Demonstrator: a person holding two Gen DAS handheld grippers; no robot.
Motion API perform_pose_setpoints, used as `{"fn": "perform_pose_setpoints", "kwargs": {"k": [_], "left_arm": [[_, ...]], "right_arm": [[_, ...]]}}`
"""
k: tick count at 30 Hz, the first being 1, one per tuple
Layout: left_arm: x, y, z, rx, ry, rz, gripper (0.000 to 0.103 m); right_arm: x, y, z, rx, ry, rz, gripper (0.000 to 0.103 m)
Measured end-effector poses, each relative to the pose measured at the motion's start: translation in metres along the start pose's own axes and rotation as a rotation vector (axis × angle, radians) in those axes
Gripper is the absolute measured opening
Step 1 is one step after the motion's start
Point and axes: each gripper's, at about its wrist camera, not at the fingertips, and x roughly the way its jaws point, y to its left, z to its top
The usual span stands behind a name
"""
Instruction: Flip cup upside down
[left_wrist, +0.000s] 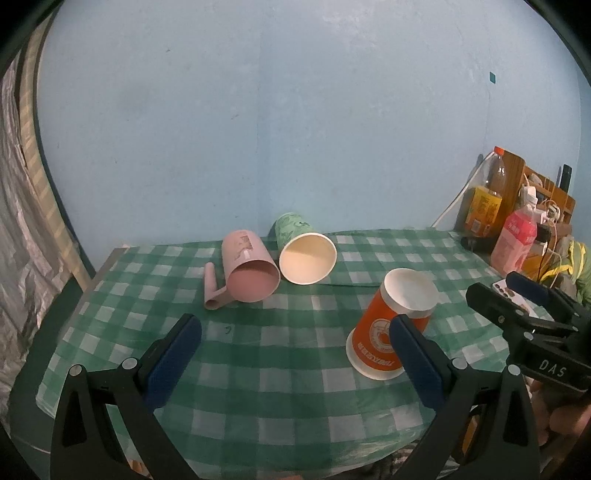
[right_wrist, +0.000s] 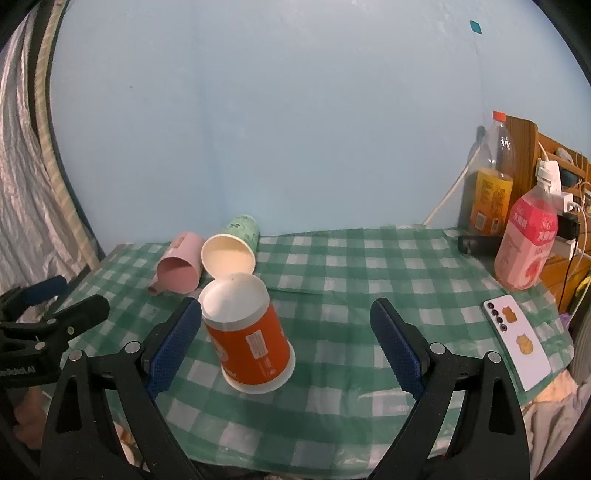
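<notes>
Three cups are seen on the green-checked bench (left_wrist: 258, 369): an orange paper cup (right_wrist: 248, 334) standing mouth-down with its white base uppermost, at centre-left of the right wrist frame, and a pink handled cup (left_wrist: 248, 271) and a green paper cup (left_wrist: 304, 249) lying on their sides, touching each other, above centre in the left wrist frame. The orange cup is judged already inverted, so the two lying cups are taken as what remains.

The left claw (left_wrist: 295, 354) is held wide apart and empty, low in its frame. The right claw (right_wrist: 286, 345) is likewise spread and grips nothing, though its left pad lies just beside the orange cup's wall.

The paper cups are judged very light, thin-walled and easily crushed or skidded on the cloth; a gentle hold across the wall near the stiffer rolled rim is advised. The pink cup looks like rigid plastic, so a firmer hold across its body should be tolerated.

"DAS" is read on the right claw's body at the right edge of the left wrist frame. Printing on the orange cup, and on the pink bottle (right_wrist: 526, 245) and the yellow-labelled bottle (right_wrist: 493, 184) at the right, cannot be made out
</notes>
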Motion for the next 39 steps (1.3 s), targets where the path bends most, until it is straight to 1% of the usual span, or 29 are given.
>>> {"fn": "perform_pose_setpoints", "kwargs": {"k": [13, 39], "left_arm": [[0.0067, 0.0002, 0.0001, -0.003, 0.027, 0.0, 0.103], [0.009, -0.0014, -0.0027, 0.001, 0.032, -0.002, 0.103]], "right_arm": [[0.0051, 0.0003, -0.0027, -0.003, 0.018, 0.001, 0.092], [0.0047, 0.0039, -0.0054, 0.001, 0.018, 0.004, 0.092]]}}
